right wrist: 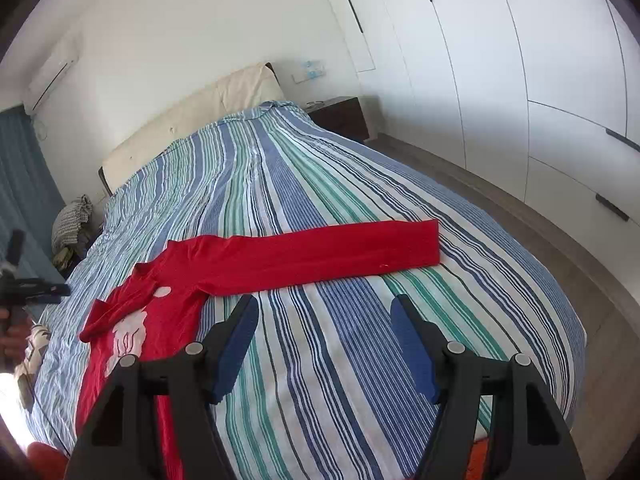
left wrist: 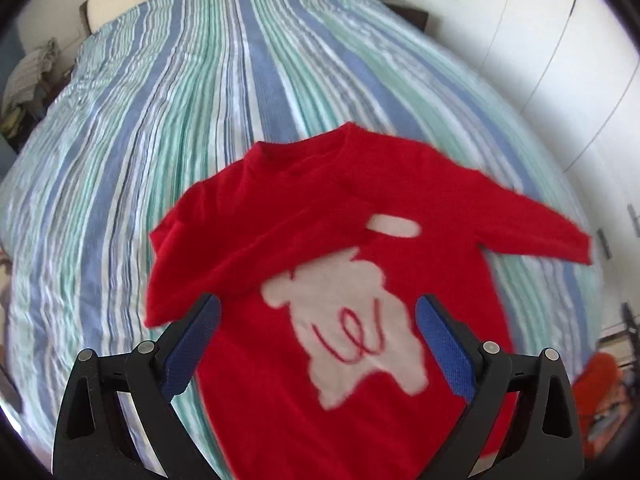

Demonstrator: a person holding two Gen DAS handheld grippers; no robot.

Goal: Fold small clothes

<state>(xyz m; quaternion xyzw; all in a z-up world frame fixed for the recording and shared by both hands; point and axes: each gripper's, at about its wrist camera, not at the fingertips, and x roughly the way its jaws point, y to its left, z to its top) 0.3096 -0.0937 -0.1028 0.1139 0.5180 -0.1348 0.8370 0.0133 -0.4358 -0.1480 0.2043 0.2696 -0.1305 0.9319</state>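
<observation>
A small red sweater with a white bear motif lies flat on the striped bed. One sleeve lies folded across its chest and the other sleeve stretches out to the right. My left gripper hovers open over the motif, touching nothing. In the right wrist view the sweater is at the lower left and its long sleeve reaches right across the bed. My right gripper stands open just short of that sleeve, over bare bedcover, with nothing between its fingers.
A cream headboard stands at the far end, with a dark nightstand beside it. White wardrobe doors line the right side. A heap of clothes sits left of the bed. A person's hand shows at the left edge.
</observation>
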